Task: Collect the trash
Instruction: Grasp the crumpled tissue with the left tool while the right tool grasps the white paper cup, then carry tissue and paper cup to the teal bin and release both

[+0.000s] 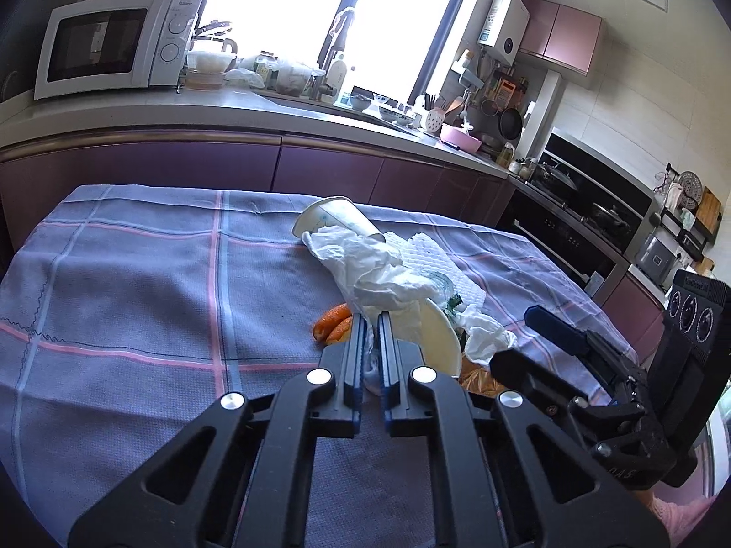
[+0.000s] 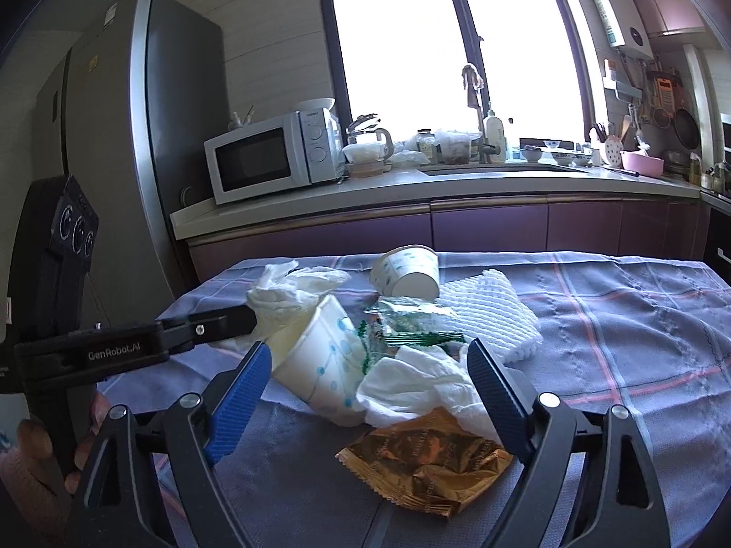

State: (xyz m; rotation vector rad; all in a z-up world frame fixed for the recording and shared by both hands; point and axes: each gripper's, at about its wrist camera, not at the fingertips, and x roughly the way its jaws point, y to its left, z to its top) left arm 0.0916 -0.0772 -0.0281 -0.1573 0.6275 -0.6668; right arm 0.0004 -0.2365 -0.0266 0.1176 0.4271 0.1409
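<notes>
A pile of trash lies on the checked cloth. My left gripper (image 1: 371, 319) is shut on a fold of the white plastic bag (image 1: 365, 265), and it enters the right wrist view from the left (image 2: 249, 315) at that bag (image 2: 283, 292). My right gripper (image 2: 372, 383) stands open around a tipped paper cup (image 2: 320, 365) and a white tissue (image 2: 411, 383), its pads clear of both. A gold wrapper (image 2: 429, 456) lies just below. Behind are a green wrapper (image 2: 411, 324), white foam netting (image 2: 493, 315) and a second tipped cup (image 2: 406, 269). Orange peel (image 1: 331, 322) lies left of my left fingertips.
The table's blue checked cloth (image 1: 137, 297) has bare room to the left. Behind it runs a purple-fronted counter (image 2: 457, 187) with a microwave (image 2: 269, 155), sink and dishes. A tall fridge (image 2: 150, 114) stands at the left, a stove (image 1: 589, 210) at the right. A hand (image 2: 36, 447) holds the left gripper.
</notes>
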